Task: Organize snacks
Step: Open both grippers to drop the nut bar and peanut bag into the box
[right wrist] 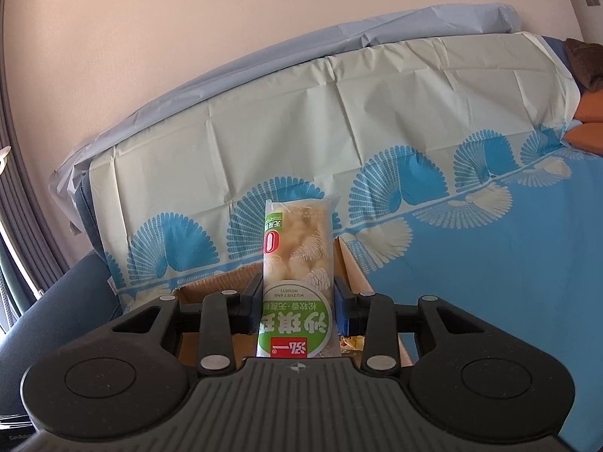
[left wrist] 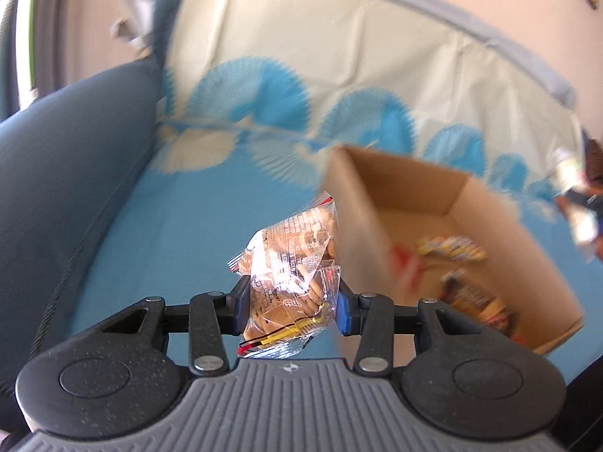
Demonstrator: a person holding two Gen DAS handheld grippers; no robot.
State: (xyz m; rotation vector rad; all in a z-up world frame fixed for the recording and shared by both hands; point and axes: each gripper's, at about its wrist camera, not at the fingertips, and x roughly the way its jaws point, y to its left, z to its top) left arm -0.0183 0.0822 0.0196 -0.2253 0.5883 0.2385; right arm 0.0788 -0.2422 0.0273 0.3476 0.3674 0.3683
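Observation:
My left gripper (left wrist: 292, 307) is shut on a clear bag of biscuits (left wrist: 290, 263) and holds it above the blue cloth, just left of an open cardboard box (left wrist: 361, 226). The box holds several snack packets (left wrist: 452, 248). My right gripper (right wrist: 297, 307) is shut on a long green and white snack packet (right wrist: 297, 263), held upright over the same cardboard box (right wrist: 222, 282). The right gripper with its packet shows blurred at the far right of the left wrist view (left wrist: 576, 203).
A blue and cream patterned cloth (left wrist: 188, 226) covers the sofa seat and back. A dark blue armrest (left wrist: 56, 173) rises at the left. An orange cushion (right wrist: 588, 128) lies at the far right. A wall stands behind.

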